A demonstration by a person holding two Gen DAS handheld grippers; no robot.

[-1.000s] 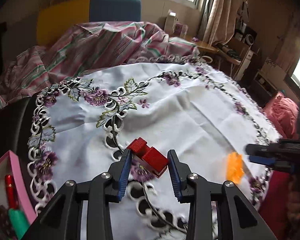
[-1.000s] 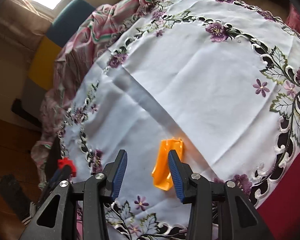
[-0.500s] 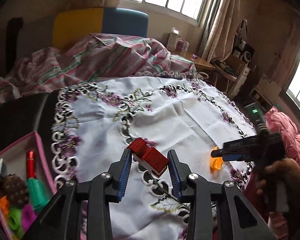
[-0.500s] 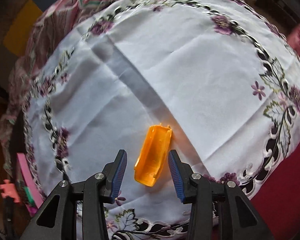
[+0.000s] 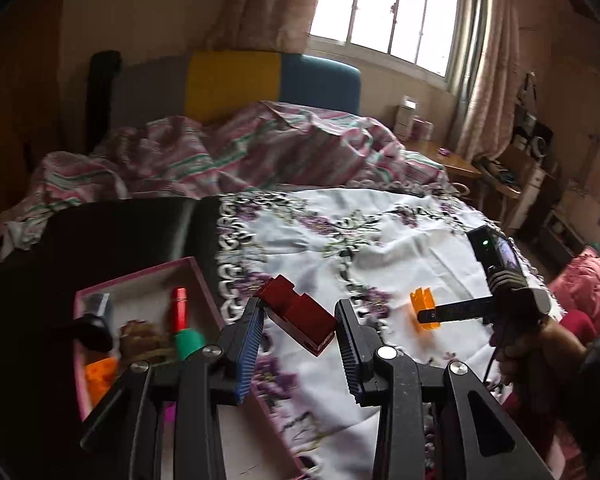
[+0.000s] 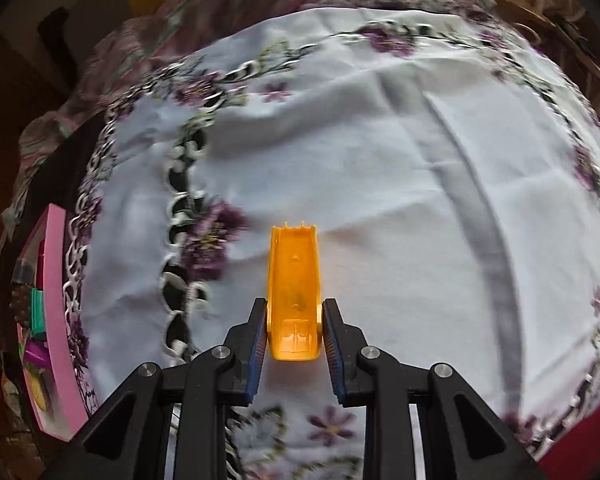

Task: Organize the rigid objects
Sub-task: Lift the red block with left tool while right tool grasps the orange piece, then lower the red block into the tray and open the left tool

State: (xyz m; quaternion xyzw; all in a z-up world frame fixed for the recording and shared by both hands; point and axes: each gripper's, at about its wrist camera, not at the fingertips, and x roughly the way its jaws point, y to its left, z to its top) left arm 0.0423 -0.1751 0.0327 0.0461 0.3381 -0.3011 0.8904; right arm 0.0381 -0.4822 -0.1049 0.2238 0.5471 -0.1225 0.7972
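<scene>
L gripper (image 5: 300,330) clamps red block (image 5: 298,316), up off cloth (image 5: 400,248), beside pink tray (image 5: 204,280) w/ toys. R gripper (image 6: 295,330) pinches orange piece (image 6: 295,292), resting on cloth. No readable labels.

Daylight from the window (image 5: 388,12) behind my view glares white, corners fall dark, fisheye bends the edges, and the tablecloth (image 6: 380,184) smears with motion blur.

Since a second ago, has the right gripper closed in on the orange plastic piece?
Yes. The right gripper has advanced along the white embroidered tablecloth; its jaws, earlier open short of the orange plastic piece, now clamp its near end.
</scene>
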